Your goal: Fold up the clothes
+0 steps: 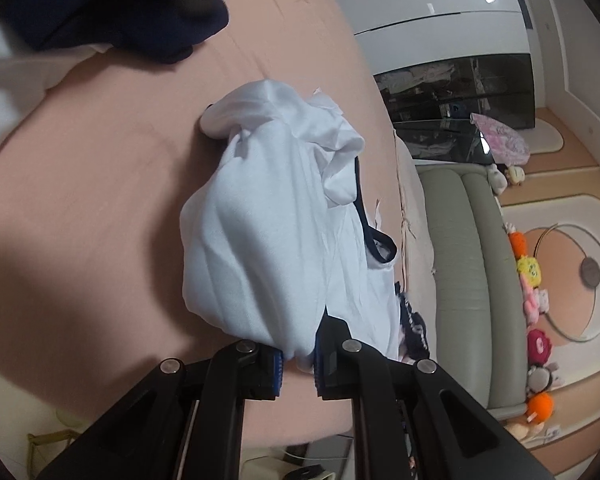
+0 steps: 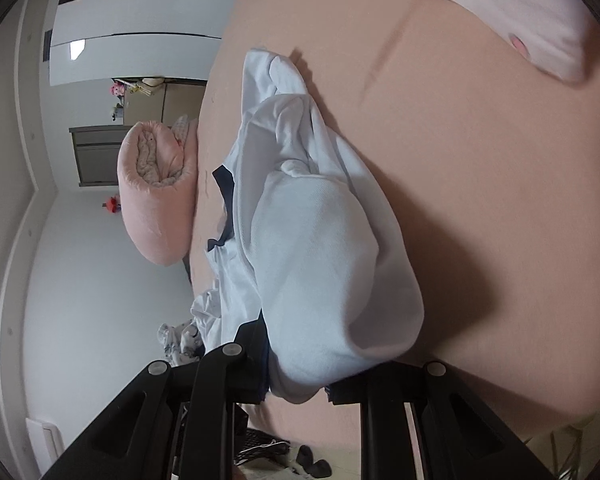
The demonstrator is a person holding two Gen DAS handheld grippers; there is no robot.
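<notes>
Item: white shirt (image 1: 260, 216), soft, light, limp; we judge hem corners the best hold. Left tool (image 1: 298, 360) and right tool (image 2: 296, 384) each clamp bunched fabric just ahead.

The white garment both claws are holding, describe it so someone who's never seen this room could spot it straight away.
Find the wide bed with the peach-pink sheet. Bunched near its edge lies the white garment, gripped by the left claw and right claw. Its thin navy trim sets it apart from the solid dark navy garment farther away.
</notes>
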